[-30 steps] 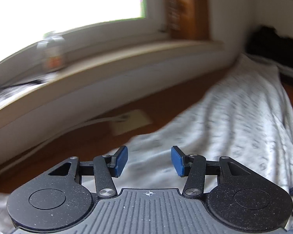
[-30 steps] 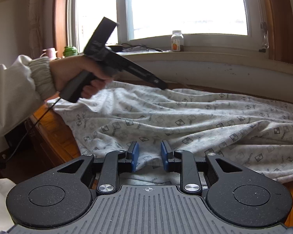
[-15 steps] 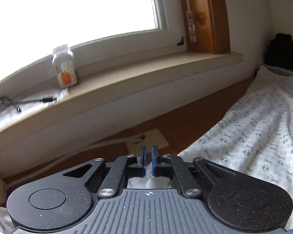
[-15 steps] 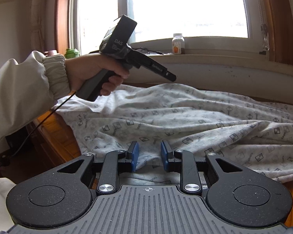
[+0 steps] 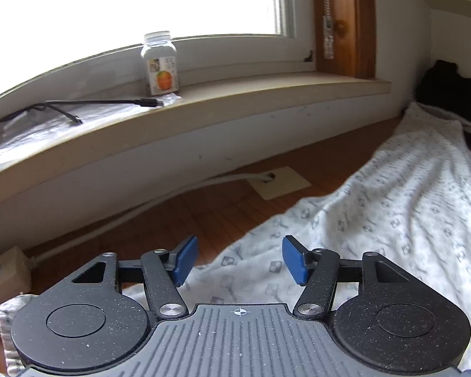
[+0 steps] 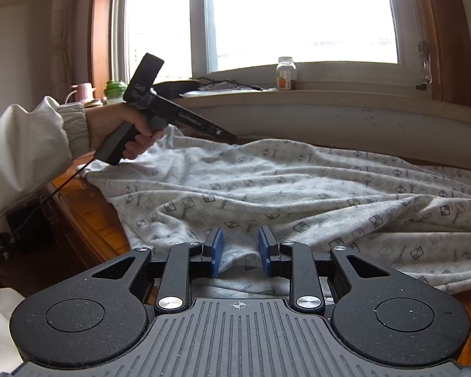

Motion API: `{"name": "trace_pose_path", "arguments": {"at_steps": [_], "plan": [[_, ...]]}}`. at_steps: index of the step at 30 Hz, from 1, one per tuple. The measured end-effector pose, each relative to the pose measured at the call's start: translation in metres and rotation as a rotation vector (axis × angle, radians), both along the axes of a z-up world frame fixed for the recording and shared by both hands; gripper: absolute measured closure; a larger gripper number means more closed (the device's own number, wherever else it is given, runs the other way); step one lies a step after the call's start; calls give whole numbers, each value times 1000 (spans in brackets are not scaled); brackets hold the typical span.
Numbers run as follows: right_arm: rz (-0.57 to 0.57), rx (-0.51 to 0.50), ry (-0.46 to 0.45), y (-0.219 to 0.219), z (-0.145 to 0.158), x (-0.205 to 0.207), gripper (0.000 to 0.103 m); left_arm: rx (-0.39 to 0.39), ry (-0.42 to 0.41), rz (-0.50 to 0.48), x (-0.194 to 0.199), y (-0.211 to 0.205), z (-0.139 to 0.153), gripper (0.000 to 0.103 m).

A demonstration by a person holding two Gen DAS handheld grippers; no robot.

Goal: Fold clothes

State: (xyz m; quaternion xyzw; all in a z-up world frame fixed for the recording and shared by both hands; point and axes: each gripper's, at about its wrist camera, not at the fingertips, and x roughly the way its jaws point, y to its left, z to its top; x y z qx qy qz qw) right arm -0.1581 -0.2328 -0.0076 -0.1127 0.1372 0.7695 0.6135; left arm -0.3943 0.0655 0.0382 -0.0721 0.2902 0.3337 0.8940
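Note:
A white garment (image 6: 298, 194) with small grey square prints lies crumpled across the wooden surface (image 6: 88, 220). My right gripper (image 6: 240, 251) sits at its near hem, and a bunched fold of cloth is pinched between the blue pads, with wrinkles running out from them. In the right wrist view a hand in a white sleeve (image 6: 25, 150) holds my left gripper (image 6: 232, 139) at the garment's far left edge. In the left wrist view the left gripper (image 5: 240, 262) hovers over the garment (image 5: 392, 213). Its jaws are opening, and no cloth is pressed between them.
A windowsill (image 5: 235, 103) runs along the far side with a small bottle (image 5: 160, 62) and a black cable (image 5: 62, 108) on it. A power strip (image 5: 3, 273) and a white cord (image 5: 141, 210) lie by the wall. Dark clothing (image 5: 449, 91) is piled past the garment's end.
The left gripper's jaws closed half a second ago and have spread again. The left hand rose, then came down at the cloth's far edge. The right gripper has kept still.

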Motion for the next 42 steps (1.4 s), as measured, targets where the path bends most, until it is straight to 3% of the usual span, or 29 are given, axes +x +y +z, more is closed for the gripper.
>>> {"name": "trace_pose_path", "arguments": {"at_steps": [4,7,8,9,10,12,16,19,21,27,32,42], "plan": [[-3,0,0,0,0,-1,77,-36,22,-36,11,0,-9,41],[-2,1,-1,0,0,-1,77,-42,40,-43,18,-4,-15,53],[-1,2,-2,0,0,-1,77,-41,35,-43,18,-5,-15,68],[-1,2,-3,0,0,-1,77,-33,34,-41,17,-7,-14,93],[-1,3,-3,-1,0,-1,77,-23,33,-38,17,-8,-13,103],[-2,5,-2,-1,0,-1,77,37,18,-3,15,-12,-6,103],[-5,7,-1,-1,0,-2,77,83,-46,144,12,-6,11,103],[-6,7,-2,-1,0,-3,77,116,21,207,24,-4,7,101],[-8,9,-4,-2,-1,-4,77,104,16,209,27,-7,4,77],[-24,-8,-5,0,4,-5,76,84,-15,154,46,-41,6,35],[-92,-51,55,-2,17,13,71,59,7,97,65,-54,-4,32],[-287,-148,138,22,29,64,71,111,111,57,79,-67,-14,32]]}}
